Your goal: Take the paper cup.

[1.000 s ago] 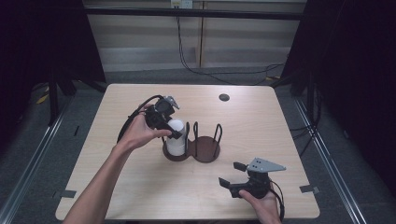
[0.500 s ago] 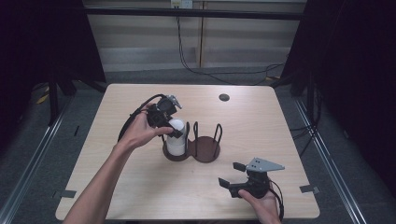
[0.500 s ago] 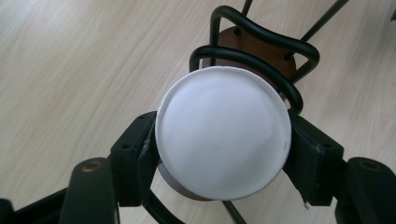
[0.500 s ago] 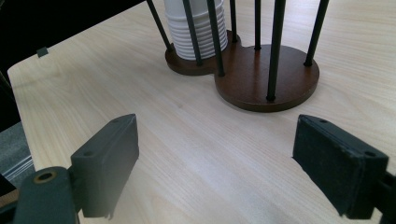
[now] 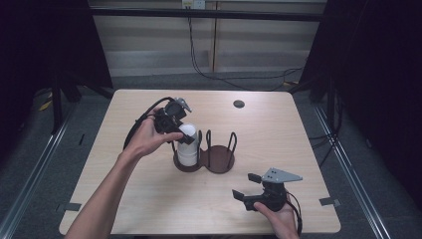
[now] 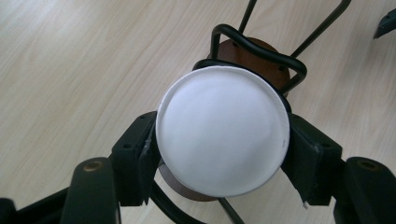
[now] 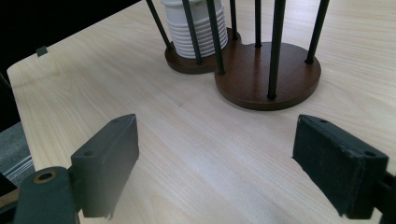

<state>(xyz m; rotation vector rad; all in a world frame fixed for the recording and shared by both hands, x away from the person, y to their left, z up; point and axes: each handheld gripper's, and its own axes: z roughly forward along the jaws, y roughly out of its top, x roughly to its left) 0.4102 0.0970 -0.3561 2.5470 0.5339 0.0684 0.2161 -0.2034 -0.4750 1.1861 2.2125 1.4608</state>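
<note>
A stack of white paper cups (image 5: pixel 188 148) stands in the left ring of a dark wire holder with a brown double base (image 5: pixel 219 160). My left gripper (image 5: pixel 185 133) reaches down over the stack. Its jaws have just been closing, and both pads now press on the sides of the top cup (image 6: pixel 222 130), held in my left gripper (image 6: pixel 222 154). My right gripper (image 5: pixel 246 186) rests open near the table's front right, nothing between its fingers. From the right gripper view (image 7: pixel 219 140), the cups (image 7: pixel 198 28) and the holder's empty right base (image 7: pixel 268 74) lie ahead.
A small dark round disc (image 5: pixel 239 103) lies near the table's far edge. The light wooden table (image 5: pixel 149 209) has bare surface in front of and around the holder. Cables trail from both grippers, and dark floor surrounds the table.
The left gripper's jaws have drawn in around the top cup of the stack, with the hand barely shifting. The right gripper has stayed where it was.
</note>
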